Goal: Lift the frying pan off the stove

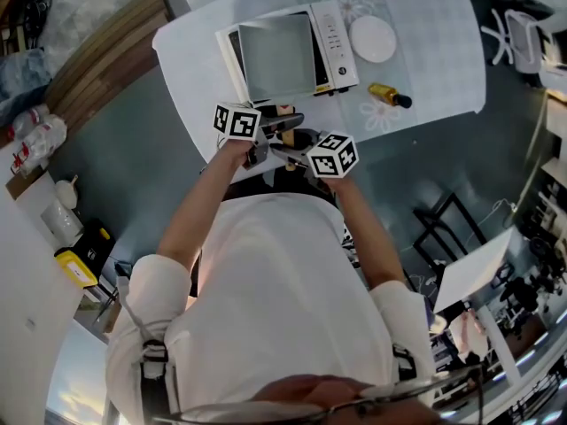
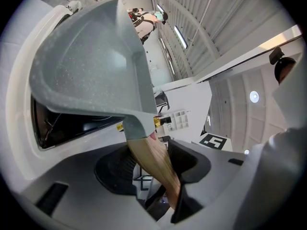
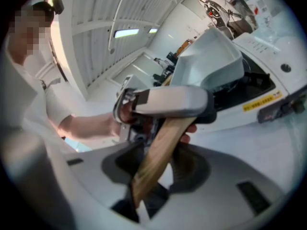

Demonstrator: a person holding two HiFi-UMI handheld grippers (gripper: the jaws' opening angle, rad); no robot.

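Note:
A square grey frying pan (image 1: 276, 56) with a wooden handle (image 2: 153, 162) hangs over the white stove (image 1: 335, 34). In the left gripper view the pan's underside (image 2: 91, 61) stands clear of the dark cooktop (image 2: 62, 123) below it. My left gripper (image 2: 151, 164) is shut on the handle close to the pan. My right gripper (image 3: 158, 164) is shut on the same handle (image 3: 158, 152) a little further back, with the left gripper (image 3: 168, 99) just ahead of it and the pan (image 3: 208, 61) beyond. In the head view both grippers, left (image 1: 266, 135) and right (image 1: 297, 144), meet at the table's near edge.
The stove sits on a white table (image 1: 443, 25). A white plate (image 1: 373, 38) and a yellow bottle with a dark cap (image 1: 388, 95) lie to the stove's right. A black chair (image 1: 447, 224) stands at the right, and bottles (image 1: 35, 135) sit at the left.

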